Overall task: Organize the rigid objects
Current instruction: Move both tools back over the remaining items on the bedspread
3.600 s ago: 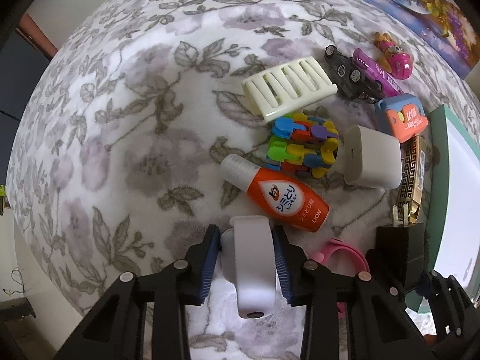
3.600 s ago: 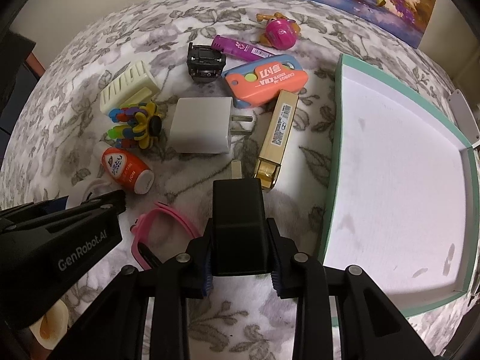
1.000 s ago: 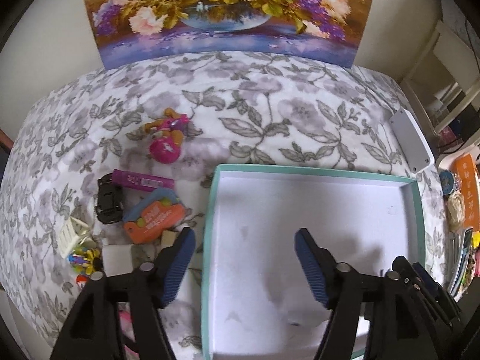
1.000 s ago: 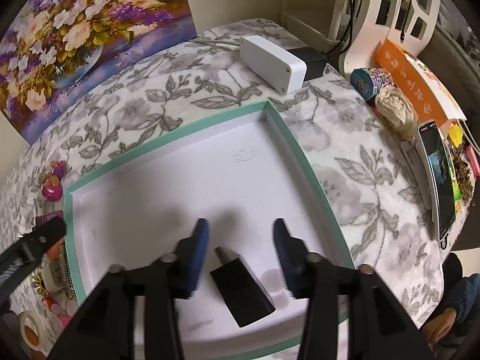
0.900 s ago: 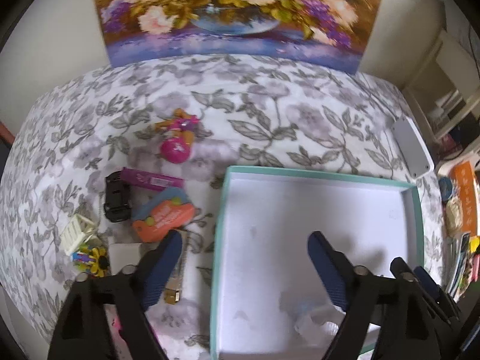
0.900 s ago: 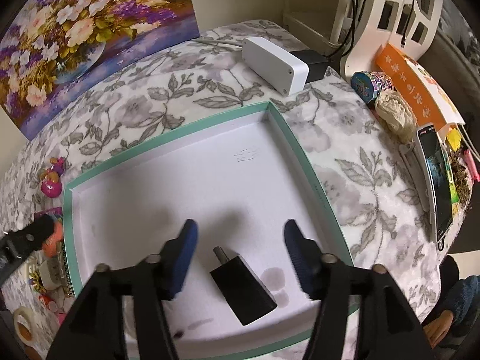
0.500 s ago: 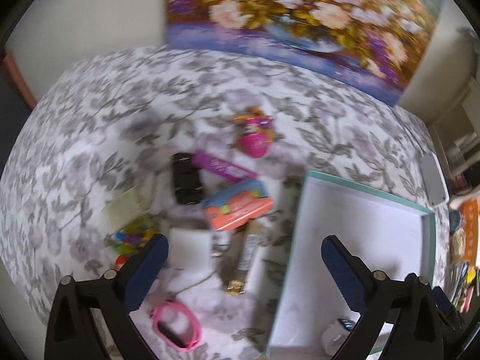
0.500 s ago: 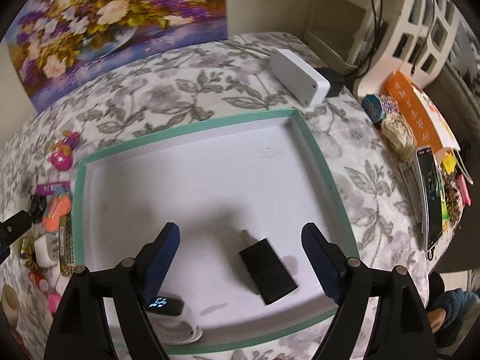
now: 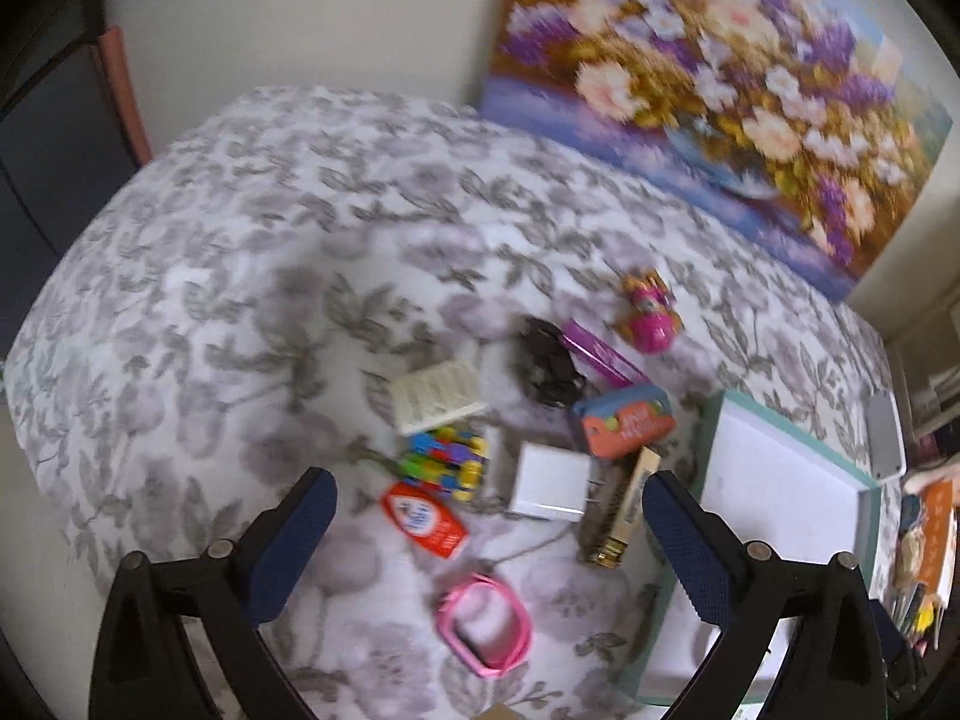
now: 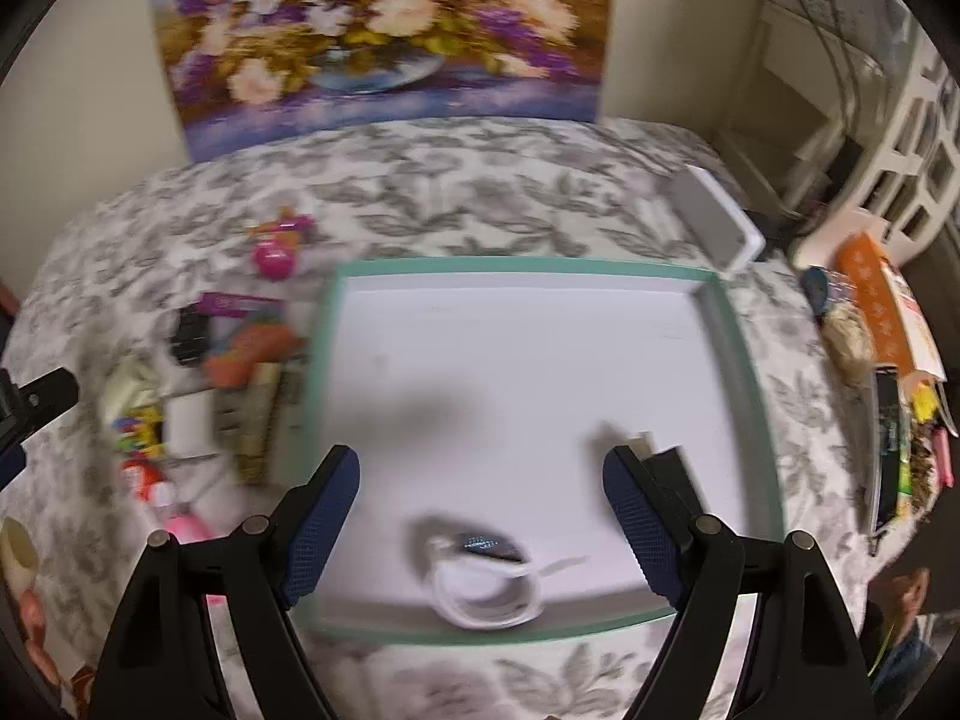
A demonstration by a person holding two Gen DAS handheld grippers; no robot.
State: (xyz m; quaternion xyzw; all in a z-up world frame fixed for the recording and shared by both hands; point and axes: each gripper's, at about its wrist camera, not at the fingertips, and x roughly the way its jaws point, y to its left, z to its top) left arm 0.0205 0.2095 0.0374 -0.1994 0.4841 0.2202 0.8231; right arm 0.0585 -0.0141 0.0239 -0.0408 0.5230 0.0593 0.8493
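Both tongs, left tongs (image 9: 489, 531) and right tongs (image 10: 480, 519), are spread wide and empty. White watch (image 10: 486, 585) and black charger (image 10: 672, 462) sit in the tray (image 10: 741, 372); the rest is clustered on the desk just left of it. Risk: with that pile (image 9: 540, 438) packed so tight, a wide grab could probably knock its neighbors around.

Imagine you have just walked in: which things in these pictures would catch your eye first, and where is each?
First, the big flower painting leaning against the wall behind the floral-covered surface. Next, the teal-rimmed white tray, which holds a white smartwatch near its front edge and a black charger partly hidden by a finger. Left of the tray lies a bright clutter, with a pink band nearest the camera and an orange bottle beside it.
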